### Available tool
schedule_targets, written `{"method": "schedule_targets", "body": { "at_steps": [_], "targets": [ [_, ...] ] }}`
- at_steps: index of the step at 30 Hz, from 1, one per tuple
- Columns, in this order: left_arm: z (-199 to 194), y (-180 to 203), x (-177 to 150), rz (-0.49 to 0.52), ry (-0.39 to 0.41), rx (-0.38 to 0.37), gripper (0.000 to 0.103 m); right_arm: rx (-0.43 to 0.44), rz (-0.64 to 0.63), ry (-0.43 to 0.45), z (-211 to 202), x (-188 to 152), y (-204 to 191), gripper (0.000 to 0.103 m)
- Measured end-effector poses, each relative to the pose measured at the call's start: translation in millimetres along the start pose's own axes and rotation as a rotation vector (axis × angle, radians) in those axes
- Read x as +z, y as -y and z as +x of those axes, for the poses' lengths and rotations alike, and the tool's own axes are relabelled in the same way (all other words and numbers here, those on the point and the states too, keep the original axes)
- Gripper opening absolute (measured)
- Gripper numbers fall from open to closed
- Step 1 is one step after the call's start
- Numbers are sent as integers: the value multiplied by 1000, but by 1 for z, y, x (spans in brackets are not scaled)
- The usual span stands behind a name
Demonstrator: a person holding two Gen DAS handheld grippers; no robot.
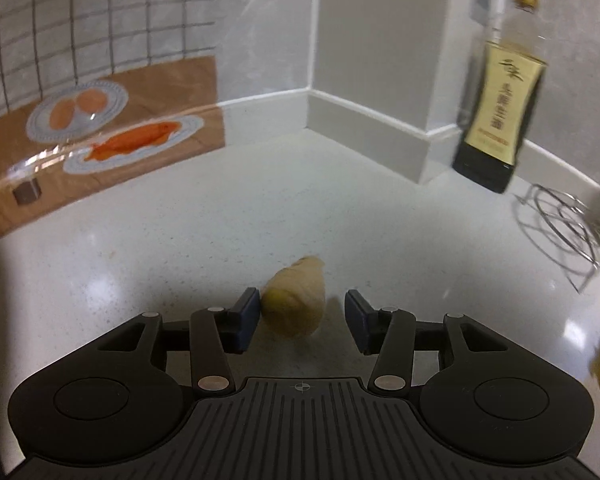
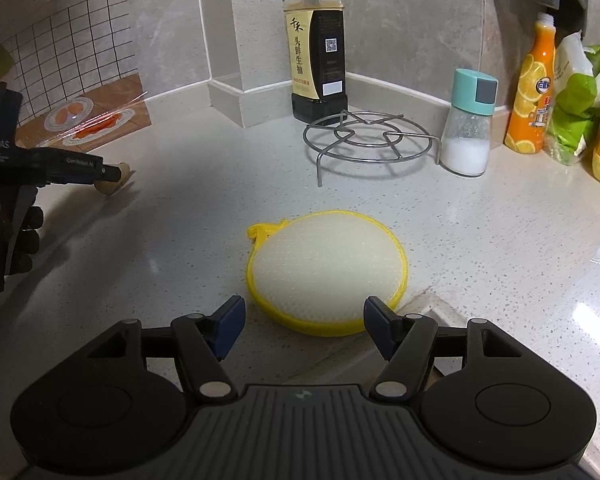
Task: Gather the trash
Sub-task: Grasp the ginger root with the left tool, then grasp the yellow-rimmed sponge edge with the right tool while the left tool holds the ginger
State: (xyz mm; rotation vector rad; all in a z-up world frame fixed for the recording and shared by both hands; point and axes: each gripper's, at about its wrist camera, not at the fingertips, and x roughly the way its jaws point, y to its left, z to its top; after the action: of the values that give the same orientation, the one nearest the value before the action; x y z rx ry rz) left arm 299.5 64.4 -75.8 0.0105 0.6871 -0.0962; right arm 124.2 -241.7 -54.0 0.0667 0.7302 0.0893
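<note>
Straddling a blurred beige scrap (image 1: 296, 300), left tool (image 1: 300, 320) spread; right tool (image 2: 304, 328) likewise.

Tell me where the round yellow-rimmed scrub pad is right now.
In the right wrist view, the scrub pad lies flat on the counter, just ahead of the open right claw, nearer the camera than the wire trivet.

Dim indoor light, glare spots on the counter (image 2: 500, 240), fisheye-bent edges, left view motion-blurred
</note>
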Motion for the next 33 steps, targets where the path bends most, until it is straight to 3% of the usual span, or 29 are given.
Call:
{"method": "schedule_targets", "body": {
  "at_steps": [5, 8, 13, 17, 21, 26, 27, 29, 30, 31, 33],
  "targets": [
    [20, -7, 6, -26, -8, 34, 51, -12, -12, -13, -1, -4, -2, 67],
    [23, -7, 10, -36, -10, 10, 49, -39, -36, -18, -2, -7, -3, 67],
    [12, -6, 9, -125, -29, -156, 49, -80, -81, 22, -3, -3, 3, 72],
    [-10, 5, 2, -127, -19, -174, 48, -81, -56, 63, 5, 15, 20, 76],
    [-52, 17, -14, -108, -4, -253, 48, -2, 50, 15, 29, 34, 43, 76],
    [-89, 63, -50, -45, -98, -434, 48, 12, 76, -17, 55, 40, 49, 76],
    [-90, 70, -56, -38, -118, -458, 48, 25, 92, -19, 58, 40, 51, 75],
    [-90, 82, -66, -35, -148, -488, 48, 70, 138, -23, 57, 40, 54, 63],
    [-88, 84, -68, -34, -155, -483, 48, 109, 152, -36, 55, 39, 54, 44],
    [-85, 85, -70, -38, -162, -473, 48, 152, 157, -52, 53, 38, 53, 34],
    [-82, 84, -71, -51, -173, -462, 48, 216, 162, -73, 45, 33, 48, 28]
  ]
}}
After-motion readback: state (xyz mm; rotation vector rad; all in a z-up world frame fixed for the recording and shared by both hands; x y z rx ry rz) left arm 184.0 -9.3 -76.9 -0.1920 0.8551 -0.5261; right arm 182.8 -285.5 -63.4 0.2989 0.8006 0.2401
